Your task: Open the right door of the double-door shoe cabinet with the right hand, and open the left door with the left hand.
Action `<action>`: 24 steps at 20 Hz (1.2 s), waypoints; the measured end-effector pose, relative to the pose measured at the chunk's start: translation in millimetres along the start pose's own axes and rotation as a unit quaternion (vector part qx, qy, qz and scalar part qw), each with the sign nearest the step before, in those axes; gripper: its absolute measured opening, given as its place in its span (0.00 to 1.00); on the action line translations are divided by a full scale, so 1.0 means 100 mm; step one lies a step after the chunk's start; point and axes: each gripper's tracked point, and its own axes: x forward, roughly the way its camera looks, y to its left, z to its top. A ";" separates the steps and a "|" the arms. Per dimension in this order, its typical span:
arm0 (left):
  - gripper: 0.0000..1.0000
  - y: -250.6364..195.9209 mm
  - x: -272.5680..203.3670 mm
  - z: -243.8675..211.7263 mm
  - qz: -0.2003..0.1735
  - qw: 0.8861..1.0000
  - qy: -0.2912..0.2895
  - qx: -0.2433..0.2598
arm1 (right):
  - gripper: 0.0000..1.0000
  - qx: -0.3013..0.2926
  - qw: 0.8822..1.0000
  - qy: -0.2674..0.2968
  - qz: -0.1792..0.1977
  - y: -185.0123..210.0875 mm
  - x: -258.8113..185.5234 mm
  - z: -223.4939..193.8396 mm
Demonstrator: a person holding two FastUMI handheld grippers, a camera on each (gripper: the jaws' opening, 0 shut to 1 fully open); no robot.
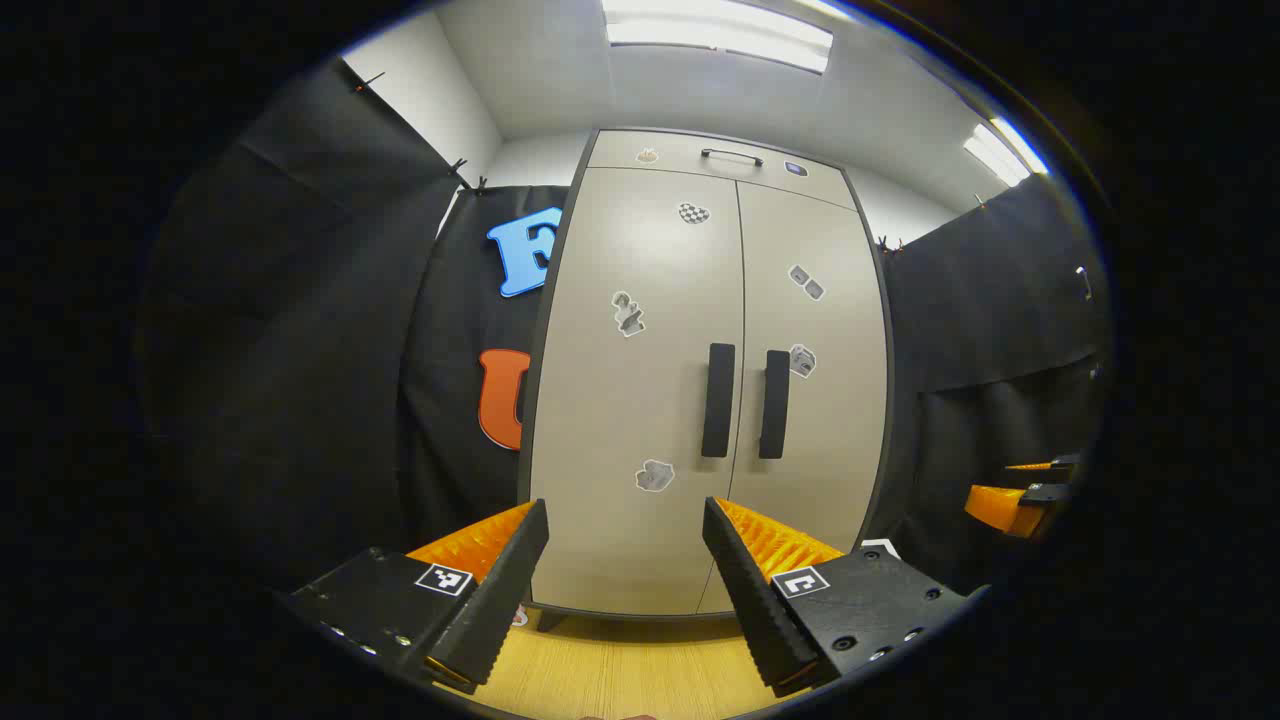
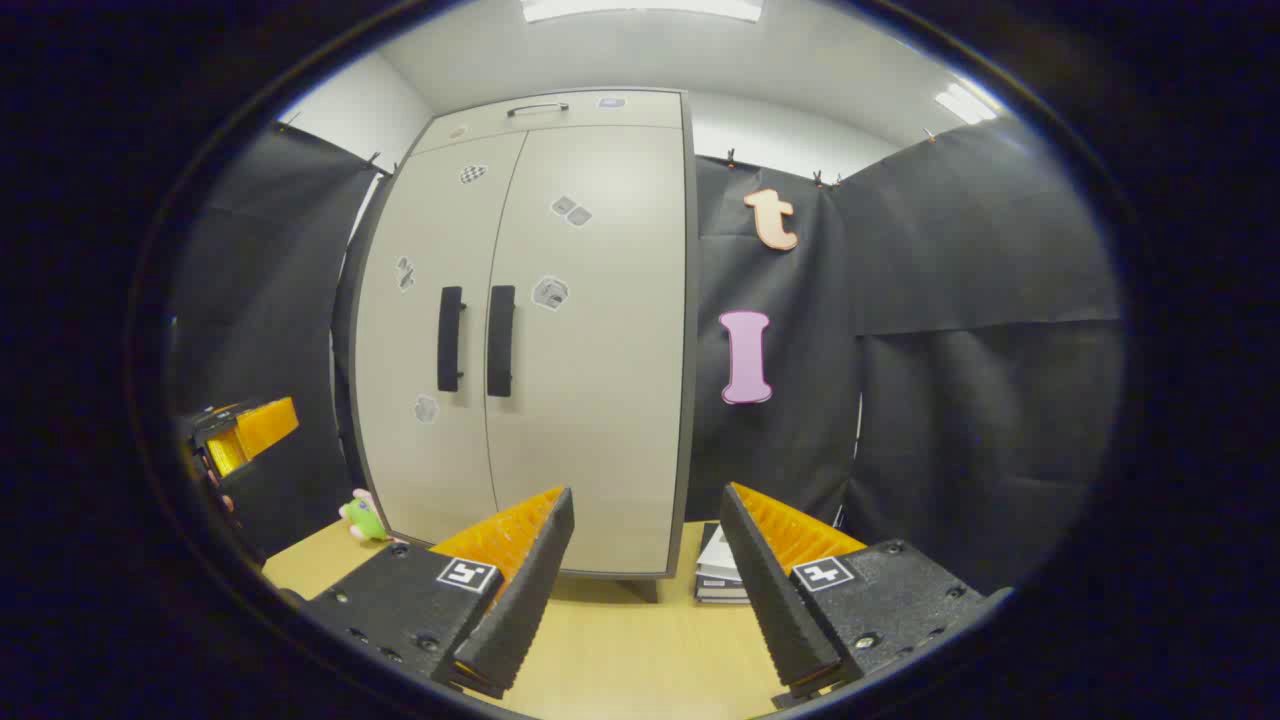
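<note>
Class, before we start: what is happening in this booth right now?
A person holds two claws in front of a closed double-door shoe cabinet. The left claw and the right claw both hang open, short of the doors. The left handle and right handle are untouched, so neither door has been opened yet.

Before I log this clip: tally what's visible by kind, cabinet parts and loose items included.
Cabinet: 1
Doors, both closed: 2
Door handles: 2
Top drawer handle: 1
Grippers: 2
Green toy: 1
Book stack: 1
Total: 10
</note>
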 end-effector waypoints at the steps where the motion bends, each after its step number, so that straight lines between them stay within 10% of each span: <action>1: 0.93 0.00 0.00 0.01 -0.002 1.000 -0.001 0.001 | 0.93 0.003 1.000 0.002 0.000 0.02 0.01 -0.01; 24: 0.93 0.04 0.18 -0.05 -0.013 0.999 0.008 0.033 | 0.90 0.006 1.000 -0.011 0.014 0.35 0.28 0.19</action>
